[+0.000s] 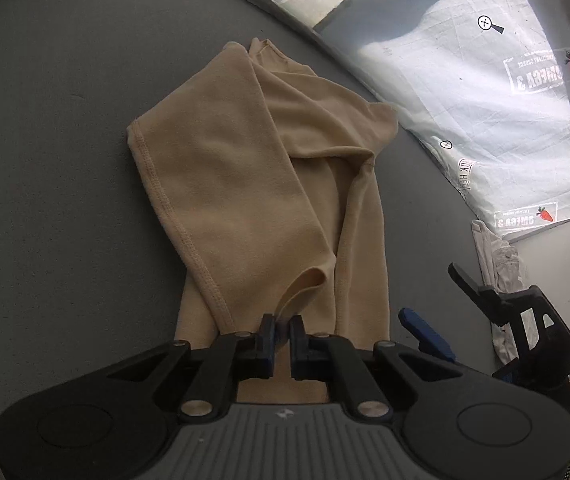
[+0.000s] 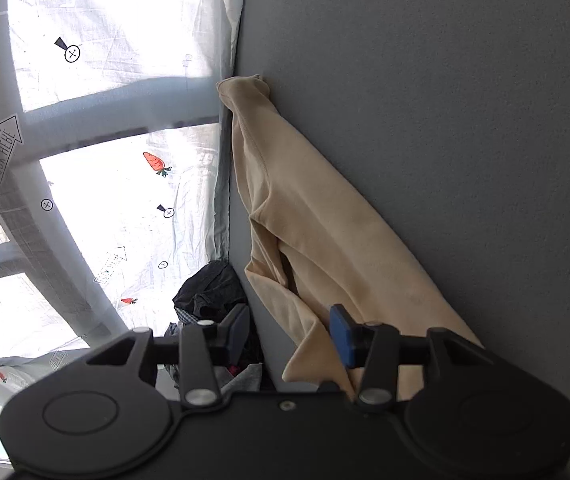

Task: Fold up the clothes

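A tan garment (image 1: 253, 184) lies partly folded on the grey table (image 1: 53, 160). My left gripper (image 1: 281, 340) is shut on a fold of the tan garment at its near edge. The right gripper shows in the left wrist view (image 1: 485, 312) to the right of the garment, with its jaws apart. In the right wrist view the same tan garment (image 2: 325, 232) lies along the table edge. My right gripper (image 2: 291, 332) is open over the garment's near corner; the right blue pad (image 2: 343, 334) is over the cloth and the left one is off the table edge.
A white printed sheet with carrots and arrows (image 1: 485, 92) covers the floor beyond the table edge; it also shows in the right wrist view (image 2: 117, 184). A pale grey garment (image 1: 497, 264) lies at the table's right. A dark pile of clothes (image 2: 209, 292) sits below the table edge.
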`<act>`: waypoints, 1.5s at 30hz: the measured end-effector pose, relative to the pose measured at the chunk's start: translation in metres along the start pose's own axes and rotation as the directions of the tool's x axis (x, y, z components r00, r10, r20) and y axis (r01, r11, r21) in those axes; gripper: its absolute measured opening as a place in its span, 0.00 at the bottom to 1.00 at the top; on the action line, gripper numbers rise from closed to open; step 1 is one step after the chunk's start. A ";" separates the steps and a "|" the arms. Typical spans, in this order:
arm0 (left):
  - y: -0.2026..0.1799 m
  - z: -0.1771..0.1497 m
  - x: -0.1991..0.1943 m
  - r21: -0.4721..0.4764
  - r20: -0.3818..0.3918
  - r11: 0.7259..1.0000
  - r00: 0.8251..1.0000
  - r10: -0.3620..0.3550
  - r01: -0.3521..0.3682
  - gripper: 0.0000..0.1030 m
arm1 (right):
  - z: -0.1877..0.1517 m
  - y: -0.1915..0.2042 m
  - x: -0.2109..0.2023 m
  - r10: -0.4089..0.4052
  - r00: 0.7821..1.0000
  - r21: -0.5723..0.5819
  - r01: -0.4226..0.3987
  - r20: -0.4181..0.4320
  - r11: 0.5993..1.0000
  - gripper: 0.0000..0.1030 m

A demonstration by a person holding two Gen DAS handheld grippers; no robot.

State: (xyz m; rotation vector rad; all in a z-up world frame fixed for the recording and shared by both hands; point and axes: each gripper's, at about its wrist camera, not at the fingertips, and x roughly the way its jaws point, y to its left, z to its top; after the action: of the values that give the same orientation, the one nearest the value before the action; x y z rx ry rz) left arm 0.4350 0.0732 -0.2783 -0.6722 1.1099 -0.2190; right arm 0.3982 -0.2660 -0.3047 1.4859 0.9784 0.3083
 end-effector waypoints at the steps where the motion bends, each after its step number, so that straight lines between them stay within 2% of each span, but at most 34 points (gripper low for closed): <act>1: 0.003 -0.001 -0.001 -0.015 0.001 1.000 1.000 -0.007 0.007 0.06 | -0.001 0.001 0.004 -0.009 1.000 -0.012 0.009 -0.016 1.000 0.40; 5: 0.009 -0.004 -0.008 -0.042 0.017 0.999 1.000 -0.013 0.014 0.11 | -0.006 0.003 0.023 -0.050 0.996 -0.054 0.046 -0.077 0.997 0.34; 8: 0.011 -0.002 -0.010 -0.059 0.017 0.998 1.000 -0.019 0.020 0.17 | -0.007 0.004 0.040 -0.093 0.989 -0.088 0.083 -0.112 0.993 0.34; 14: 0.021 0.006 -0.010 -0.104 0.004 0.995 1.000 -0.013 0.014 0.18 | -0.004 0.010 0.057 -0.208 0.974 -0.181 0.190 -0.087 0.965 0.34; 19: 0.030 0.016 -0.007 -0.129 -0.017 0.992 1.000 -0.015 0.012 0.19 | 0.001 0.016 0.057 -0.213 0.975 -0.226 0.193 -0.068 0.955 0.34; 25: 0.037 0.022 0.003 -0.144 -0.049 0.989 0.998 -0.025 0.018 0.19 | -0.005 0.023 0.064 -0.227 0.968 -0.314 0.184 -0.103 0.931 0.33; 27: 0.039 0.023 0.004 -0.157 -0.051 0.987 0.998 -0.036 0.028 0.19 | -0.006 0.025 0.067 -0.232 0.966 -0.343 0.180 -0.115 0.922 0.23; 28: 0.041 0.023 0.004 -0.165 -0.051 0.986 0.998 -0.043 0.034 0.19 | -0.007 0.026 0.068 -0.235 0.965 -0.357 0.178 -0.121 0.917 0.12; 29: 0.043 0.023 0.005 -0.173 -0.050 0.984 0.998 -0.050 0.041 0.19 | -0.008 0.027 0.069 -0.237 0.963 -0.372 0.176 -0.126 0.912 0.06; 31: 0.046 0.023 0.004 -0.193 -0.048 0.980 0.997 -0.061 0.051 0.19 | -0.010 0.029 0.072 -0.243 0.960 -0.400 0.171 -0.137 0.901 0.03; 37: 0.038 0.022 -0.009 -0.167 -0.022 0.985 0.999 -0.035 0.031 0.21 | -0.016 0.041 0.063 -0.231 0.965 -0.448 0.154 -0.122 0.881 0.02; 39: 0.033 0.021 -0.018 -0.155 -0.005 0.988 1.000 -0.018 0.017 0.23 | -0.018 0.043 0.052 -0.232 0.968 -0.445 0.167 -0.097 0.880 0.02; 45: 0.026 0.006 -0.049 -0.151 0.061 0.988 0.998 -0.028 0.036 0.28 | -0.035 0.037 0.010 -0.239 0.970 -0.437 0.196 -0.044 0.878 0.02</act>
State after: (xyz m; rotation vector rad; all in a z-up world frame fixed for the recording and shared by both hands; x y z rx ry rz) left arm 0.4140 0.1192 -0.2556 -0.8277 1.0672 -0.1421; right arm 0.3945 -0.2300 -0.2674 0.9550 1.0653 0.4062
